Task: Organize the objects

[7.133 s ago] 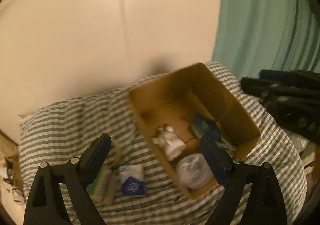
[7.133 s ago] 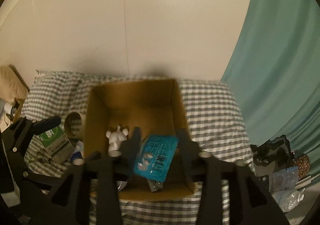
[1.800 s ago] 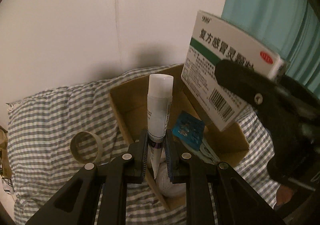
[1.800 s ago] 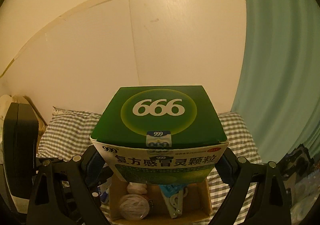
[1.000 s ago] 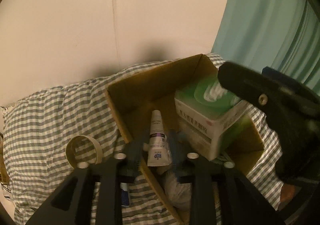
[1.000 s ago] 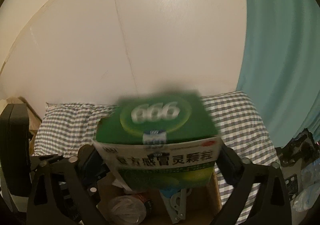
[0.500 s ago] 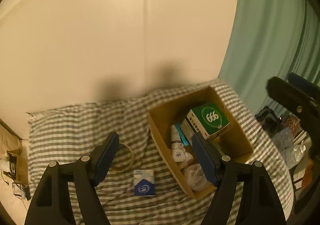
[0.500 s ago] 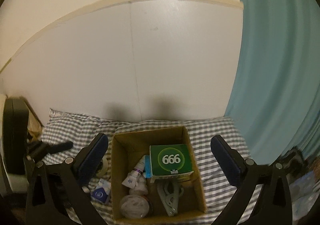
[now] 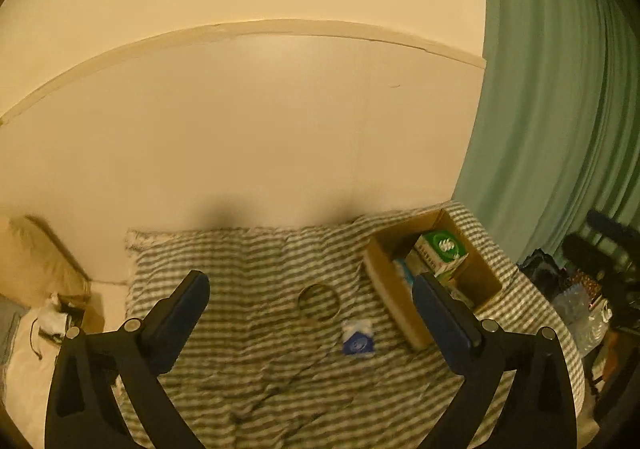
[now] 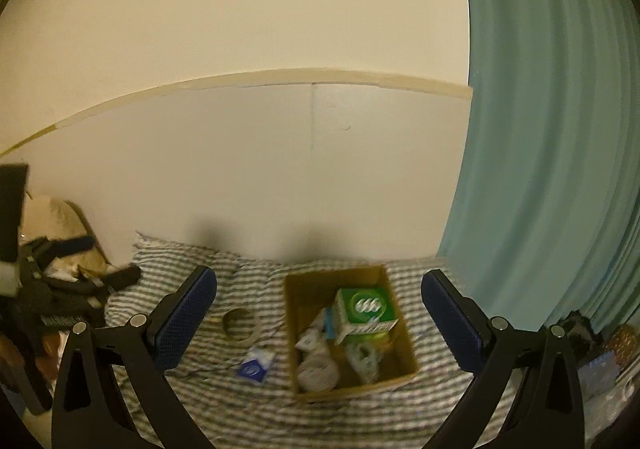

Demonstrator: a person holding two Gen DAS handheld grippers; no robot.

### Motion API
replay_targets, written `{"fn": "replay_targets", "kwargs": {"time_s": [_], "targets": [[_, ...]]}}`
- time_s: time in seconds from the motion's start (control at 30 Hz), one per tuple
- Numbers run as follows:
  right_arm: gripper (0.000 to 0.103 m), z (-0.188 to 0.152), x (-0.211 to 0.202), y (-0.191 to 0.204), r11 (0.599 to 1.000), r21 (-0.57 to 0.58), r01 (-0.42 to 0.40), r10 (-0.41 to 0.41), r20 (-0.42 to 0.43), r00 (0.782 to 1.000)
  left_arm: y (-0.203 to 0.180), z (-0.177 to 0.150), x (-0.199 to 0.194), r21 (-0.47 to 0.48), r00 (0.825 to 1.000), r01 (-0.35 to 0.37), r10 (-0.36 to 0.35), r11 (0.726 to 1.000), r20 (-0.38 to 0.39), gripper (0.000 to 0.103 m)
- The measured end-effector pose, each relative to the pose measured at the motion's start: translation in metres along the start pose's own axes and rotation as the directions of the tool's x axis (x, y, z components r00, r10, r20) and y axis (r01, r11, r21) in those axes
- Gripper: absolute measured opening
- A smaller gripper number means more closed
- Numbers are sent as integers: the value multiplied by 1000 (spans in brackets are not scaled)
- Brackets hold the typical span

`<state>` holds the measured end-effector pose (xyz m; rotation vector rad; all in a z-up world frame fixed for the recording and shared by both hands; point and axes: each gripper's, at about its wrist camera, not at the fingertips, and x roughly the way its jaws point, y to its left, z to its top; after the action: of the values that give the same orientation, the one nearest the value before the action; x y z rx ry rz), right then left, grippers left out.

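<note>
A brown cardboard box (image 10: pixel 404 349) stands on the striped bed cover (image 10: pixel 248 405); it also shows in the left wrist view (image 9: pixel 384 273). Inside it lie a green medicine box (image 10: pixel 366 309) (image 9: pixel 442 249), a white tube, a white bundle and several small items. A tape roll (image 10: pixel 239 324) (image 9: pixel 319 303) and a small blue-and-white packet (image 10: pixel 256 363) (image 9: pixel 357 337) lie on the cover left of the box. My left gripper (image 9: pixel 312 313) and right gripper (image 10: pixel 320 309) are both open, empty and held high, well back from the bed.
A cream wall runs behind the bed. A teal curtain (image 10: pixel 560 169) hangs on the right. Dark clutter and bags (image 9: pixel 592 289) lie off the bed's right side, and more dark items (image 10: pixel 60 281) off its left side.
Both grippers let go of the tube and the green box into the cardboard box, opened, and have pulled up and back; the bed now looks smaller and farther.
</note>
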<state>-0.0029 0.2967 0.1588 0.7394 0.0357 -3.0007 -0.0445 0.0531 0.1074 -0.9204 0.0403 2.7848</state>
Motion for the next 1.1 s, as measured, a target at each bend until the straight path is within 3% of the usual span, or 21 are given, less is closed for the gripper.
{"fn": "replay_targets", "kwargs": {"time_s": [0.3, 0.57, 0.8, 0.97, 1.1], "targets": [[103, -59, 18, 60, 999, -16, -31, 30, -74, 997, 55, -64, -4, -65, 997, -73, 74, 995, 13, 103], [103, -122, 76, 87, 999, 30, -41, 47, -213, 976, 58, -115, 48, -28, 993, -109, 107, 994, -40, 103], [103, -157, 134, 105, 1000, 11, -4, 7, -302, 953, 80, -141, 103, -99, 983, -108, 91, 989, -161, 103], [103, -181, 172, 117, 1000, 11, 29, -23, -364, 931, 95, -144, 128, -137, 975, -156, 130, 978, -180, 103], [103, -190, 197, 127, 999, -12, 50, -51, -401, 915, 93, -150, 145, -104, 971, -174, 153, 979, -182, 103]]}}
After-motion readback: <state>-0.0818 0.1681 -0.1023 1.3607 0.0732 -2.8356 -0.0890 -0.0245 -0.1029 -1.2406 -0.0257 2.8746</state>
